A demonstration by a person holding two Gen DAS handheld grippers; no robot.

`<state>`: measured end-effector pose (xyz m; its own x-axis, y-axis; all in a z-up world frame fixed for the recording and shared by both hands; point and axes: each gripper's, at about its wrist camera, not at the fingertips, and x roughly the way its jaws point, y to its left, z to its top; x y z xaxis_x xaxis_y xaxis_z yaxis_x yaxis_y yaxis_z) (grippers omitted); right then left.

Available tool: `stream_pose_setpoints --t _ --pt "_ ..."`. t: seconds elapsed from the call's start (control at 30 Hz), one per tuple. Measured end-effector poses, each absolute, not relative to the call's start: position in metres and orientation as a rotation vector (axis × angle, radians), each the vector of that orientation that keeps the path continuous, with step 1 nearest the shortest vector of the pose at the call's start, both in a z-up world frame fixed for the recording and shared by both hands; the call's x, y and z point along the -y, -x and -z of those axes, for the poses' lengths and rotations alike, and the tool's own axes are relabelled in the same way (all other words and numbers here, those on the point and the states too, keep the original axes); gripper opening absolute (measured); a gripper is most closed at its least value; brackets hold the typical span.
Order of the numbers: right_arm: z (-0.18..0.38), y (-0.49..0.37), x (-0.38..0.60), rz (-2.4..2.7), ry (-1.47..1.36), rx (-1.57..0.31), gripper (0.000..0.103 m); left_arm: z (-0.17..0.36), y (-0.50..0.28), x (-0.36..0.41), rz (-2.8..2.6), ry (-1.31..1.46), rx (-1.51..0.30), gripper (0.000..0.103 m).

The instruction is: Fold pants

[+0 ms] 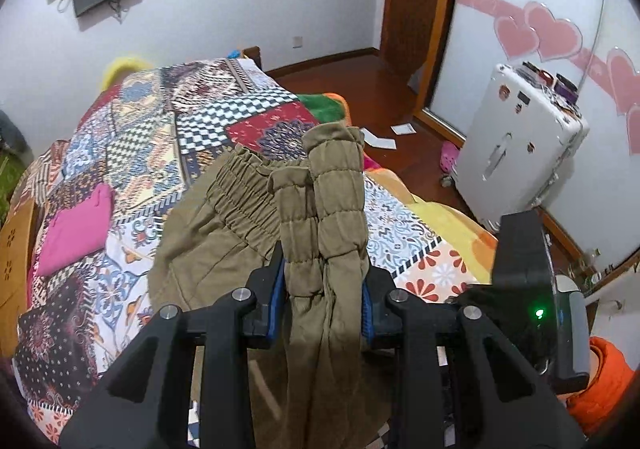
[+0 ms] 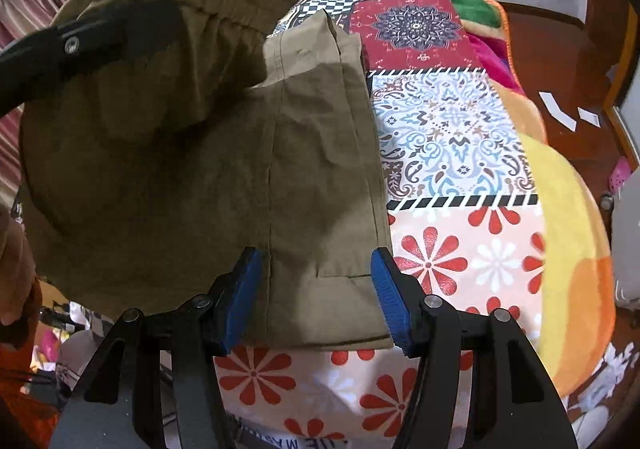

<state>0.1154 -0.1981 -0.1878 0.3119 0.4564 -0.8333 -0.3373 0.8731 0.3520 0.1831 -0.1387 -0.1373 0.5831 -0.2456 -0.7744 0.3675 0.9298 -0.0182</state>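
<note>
Left wrist view gives me the bed (image 1: 132, 153) first, filling most of the picture under its patchwork quilt (image 1: 224, 117) of checks, medallions and red flowers. Beyond it I see a wooden floor and a white suitcase (image 1: 516, 153) standing against a wall with pink hearts. The olive pants (image 1: 224, 233) lie on the quilt near the bed's front edge, gathered waistband away from me, and a magenta folded garment (image 1: 76, 233) sits well apart on the left. My left tool (image 1: 324, 293) pinches two bunched cuffs of the pants between its blue pads (image 1: 366, 313), the cloth rising above the fingers and hanging below them. At the right edge I catch part of the other tool's body and an orange sleeve (image 1: 604, 377).

From the right wrist, my right tool (image 2: 316, 289) stands spread, its pads either side of the folded pants' near edge, not pressing on the cloth.
</note>
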Motion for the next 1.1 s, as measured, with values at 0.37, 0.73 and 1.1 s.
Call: stream_pose_setpoints --t 0.37,0.73,1.1 --pt "0.164 -0.118 0.235 -0.45 -0.133 -1.085 0.054 0.176 -0.193 0.159 0.425 -0.186 -1.012 0.03" --pt "0.134 -0.114 0.3 -0.292 -0.215 -0.992 0.054 0.189 -0.185 0.169 0.487 -0.188 -1.084 0.067" --pt "0.12 -0.123 0.251 -0.398 -0.168 -0.943 0.054 0.148 -0.178 0.106 0.367 -0.093 -0.975 0.07"
